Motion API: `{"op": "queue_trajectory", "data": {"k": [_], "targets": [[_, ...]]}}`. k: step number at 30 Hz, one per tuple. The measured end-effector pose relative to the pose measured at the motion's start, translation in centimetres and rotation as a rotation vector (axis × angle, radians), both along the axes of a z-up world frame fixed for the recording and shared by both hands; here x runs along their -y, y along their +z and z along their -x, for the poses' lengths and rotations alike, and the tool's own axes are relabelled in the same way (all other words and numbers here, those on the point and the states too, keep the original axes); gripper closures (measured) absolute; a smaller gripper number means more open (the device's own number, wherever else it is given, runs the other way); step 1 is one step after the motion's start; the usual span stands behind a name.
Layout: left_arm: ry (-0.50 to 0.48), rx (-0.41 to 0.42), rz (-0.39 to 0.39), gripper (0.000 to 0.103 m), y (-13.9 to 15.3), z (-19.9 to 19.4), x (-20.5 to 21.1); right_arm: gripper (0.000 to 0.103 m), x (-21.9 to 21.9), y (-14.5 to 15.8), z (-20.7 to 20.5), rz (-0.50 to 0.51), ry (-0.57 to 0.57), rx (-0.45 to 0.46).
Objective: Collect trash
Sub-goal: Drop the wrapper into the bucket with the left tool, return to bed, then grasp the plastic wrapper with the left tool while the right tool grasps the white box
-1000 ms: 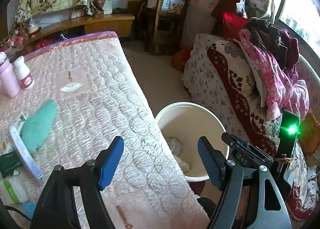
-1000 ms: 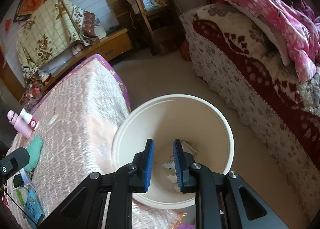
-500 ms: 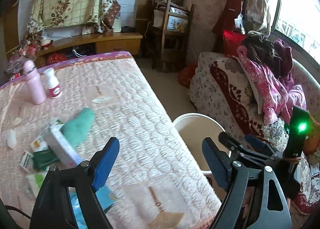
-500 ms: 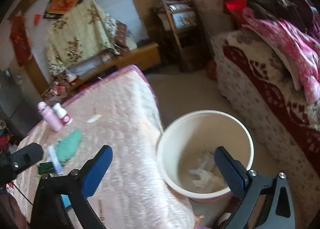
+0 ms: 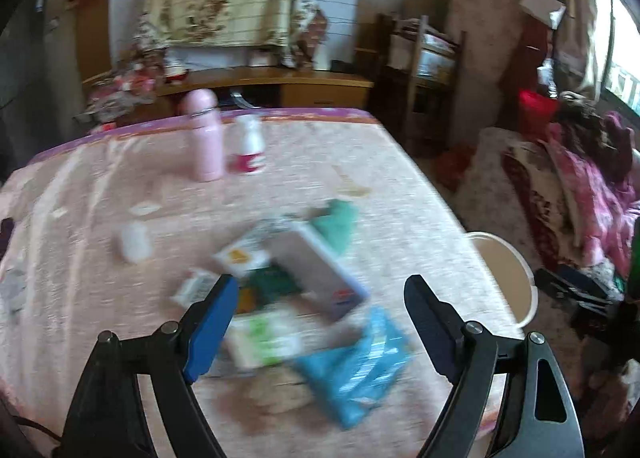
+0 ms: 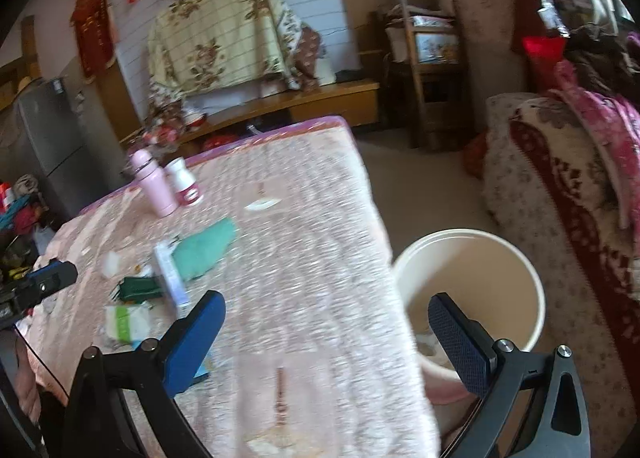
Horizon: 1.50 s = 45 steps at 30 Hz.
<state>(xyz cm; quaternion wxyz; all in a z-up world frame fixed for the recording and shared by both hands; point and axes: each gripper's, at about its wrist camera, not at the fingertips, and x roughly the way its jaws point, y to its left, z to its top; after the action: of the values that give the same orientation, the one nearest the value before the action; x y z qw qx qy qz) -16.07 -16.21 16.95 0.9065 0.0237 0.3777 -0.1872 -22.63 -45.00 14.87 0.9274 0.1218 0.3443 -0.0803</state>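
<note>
A cream bucket (image 6: 472,282) stands on the floor beside the pink-quilted table (image 6: 304,258), with crumpled paper inside. It also shows in the left wrist view (image 5: 508,278). My left gripper (image 5: 320,322) is open and empty above a blurred pile of trash: a white box (image 5: 316,270), a blue packet (image 5: 360,370), a green-and-white wrapper (image 5: 264,338) and a teal cloth (image 5: 336,217). My right gripper (image 6: 324,338) is open and empty, over the table edge by the bucket. The pile also shows in the right wrist view (image 6: 160,282).
A pink bottle (image 5: 204,137) and a white bottle with a red label (image 5: 250,145) stand at the table's far side. A small white cup (image 5: 136,242) lies left of the pile. A sofa with floral covers (image 6: 560,185) is right of the bucket.
My left gripper swung left from the bucket to over the trash pile. My right gripper opened, rose from inside the bucket and turned toward the table.
</note>
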Motion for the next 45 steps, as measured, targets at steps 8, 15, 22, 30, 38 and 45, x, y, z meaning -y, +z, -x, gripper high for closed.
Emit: {"op": "queue_trajectory", "data": {"k": [8, 15, 22, 30, 38, 45], "targets": [[0.088, -0.023, -0.018, 0.018, -2.6, -0.8, -6.5, 0.000, -5.2, -1.7, -2.6, 0.007, 0.106, -0.055], [0.115, -0.073, -0.034, 0.018, -5.5, -1.9, -9.2, 0.001, -9.9, -3.1, -5.4, 0.039, 0.203, -0.090], [0.156, -0.121, -0.016, 0.018, -7.4, -4.7, -11.0, 0.030, -13.6, -4.8, -9.1, 0.064, 0.287, -0.131], [0.101, -0.199, 0.000, 0.018, -9.1, -4.8, -11.9, 0.030, -16.1, -5.5, -11.1, 0.048, 0.368, -0.155], [-0.046, -0.234, -0.047, 0.018, -11.5, -4.7, -10.0, 0.030, -17.1, -5.8, -11.3, 0.049, 0.385, -0.162], [-0.164, -0.265, -0.045, 0.026, -13.3, -5.1, -8.5, 0.030, -16.1, -6.9, -13.4, 0.029, 0.370, -0.193]]}}
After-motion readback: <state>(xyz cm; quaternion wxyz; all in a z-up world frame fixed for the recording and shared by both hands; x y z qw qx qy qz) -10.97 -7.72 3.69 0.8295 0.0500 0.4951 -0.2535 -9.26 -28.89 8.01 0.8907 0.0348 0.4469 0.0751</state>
